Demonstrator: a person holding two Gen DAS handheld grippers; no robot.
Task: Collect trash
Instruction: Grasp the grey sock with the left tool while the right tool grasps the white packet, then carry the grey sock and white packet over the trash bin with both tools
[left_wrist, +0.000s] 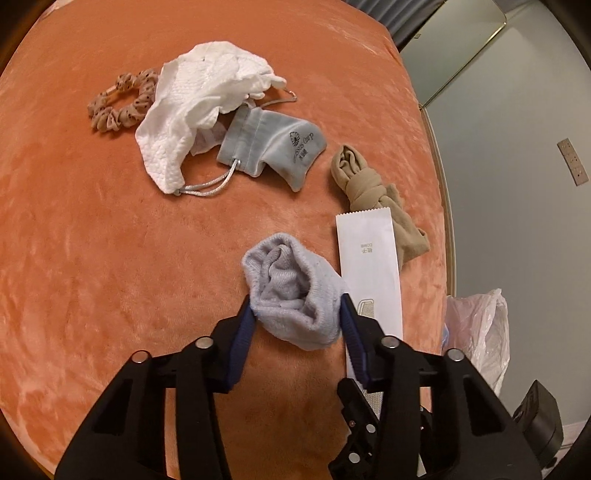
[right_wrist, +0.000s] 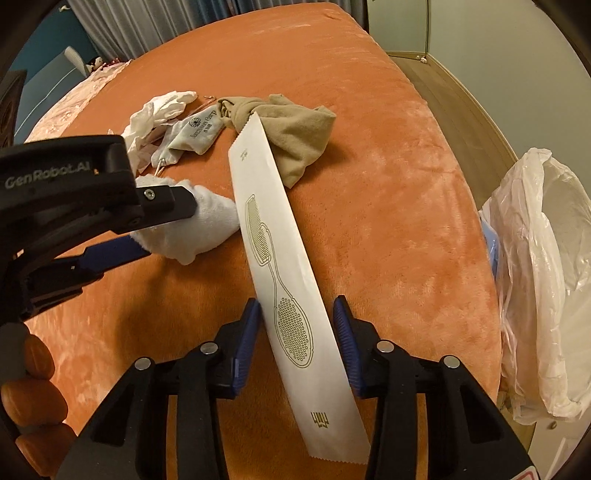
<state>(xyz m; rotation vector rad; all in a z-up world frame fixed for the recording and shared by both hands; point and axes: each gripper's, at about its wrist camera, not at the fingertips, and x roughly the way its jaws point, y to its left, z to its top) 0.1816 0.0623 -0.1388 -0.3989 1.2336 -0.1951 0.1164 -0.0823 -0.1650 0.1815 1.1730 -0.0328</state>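
While my left tongs (left_wrist: 297, 310) close on the rolled pale blue sock (left_wrist: 291, 291), both blue pads press into its sides on the orange velvet bed (left_wrist: 110, 258). Farthest left on that bed lies a tan scrunchie (left_wrist: 118, 103), touching a crumpled white tissue (left_wrist: 195, 107) that spills over a grey drawstring pouch (left_wrist: 269, 147). To the right of the pouch sits a knotted beige stocking (left_wrist: 365, 184), its lower end tucked under the top of a long white comb wrapper (left_wrist: 369, 251). That wrapper runs just beside the sock, on its right.

From my right wrist, the left tongs (right_wrist: 159, 221) appear at the left edge, clamped on the sock (right_wrist: 199, 225). My right tongs (right_wrist: 297, 325) are released, jaws spread to either side of the wrapper (right_wrist: 280, 258). The left pad looks to be touching its edge; the right pad stands a little apart. Beyond the bed's right edge a white plastic trash bag (right_wrist: 539, 277) hangs open; in the left view a little of it (left_wrist: 480, 332) shows too.
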